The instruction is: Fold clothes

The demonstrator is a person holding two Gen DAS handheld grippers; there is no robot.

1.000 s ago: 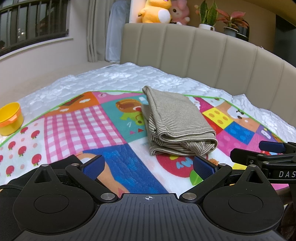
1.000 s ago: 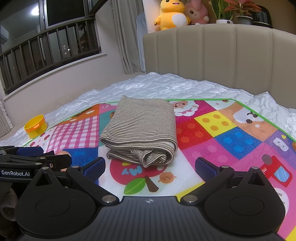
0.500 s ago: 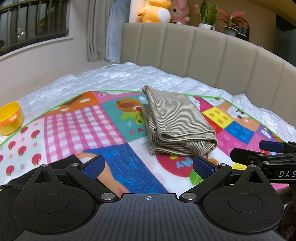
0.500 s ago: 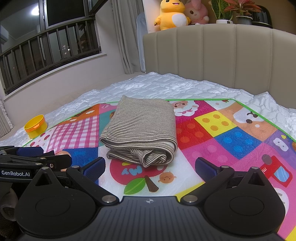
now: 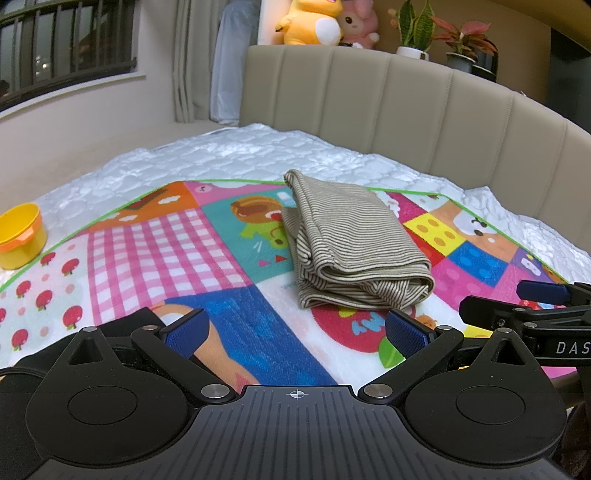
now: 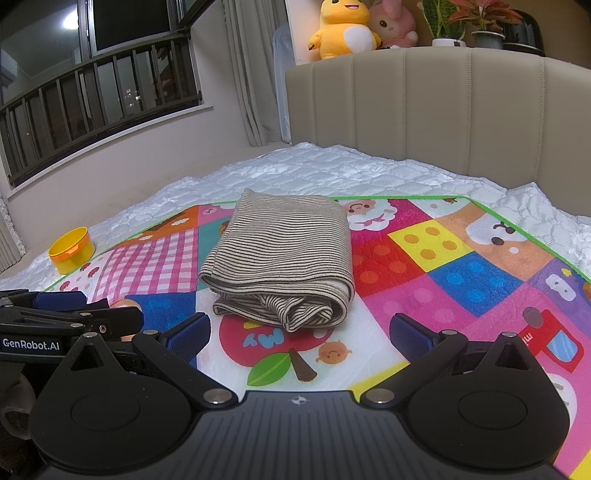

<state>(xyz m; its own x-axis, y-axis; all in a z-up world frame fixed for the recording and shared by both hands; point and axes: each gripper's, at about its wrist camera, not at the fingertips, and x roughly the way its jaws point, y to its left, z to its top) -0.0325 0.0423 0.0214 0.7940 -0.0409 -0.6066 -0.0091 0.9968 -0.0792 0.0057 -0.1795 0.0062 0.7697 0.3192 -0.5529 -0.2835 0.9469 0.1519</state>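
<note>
A striped grey-and-cream garment (image 5: 351,243) (image 6: 284,258) lies folded into a compact bundle on the colourful play mat (image 5: 166,251) (image 6: 443,266). My left gripper (image 5: 295,332) is open, low over the mat's near edge, with the bundle just ahead and slightly right of it. My right gripper (image 6: 299,334) is open too, its blue pads on either side of the bundle's near end but short of it. Nothing is between either pair of fingers. Each gripper shows at the edge of the other's view.
A yellow cup (image 5: 20,236) (image 6: 72,250) stands on the white quilted mattress (image 5: 240,155) at the left. A beige padded headboard (image 5: 406,110) rises behind, with plush toys (image 6: 343,27) and potted plants (image 5: 413,29) on its ledge. A barred window (image 6: 92,96) is at the left.
</note>
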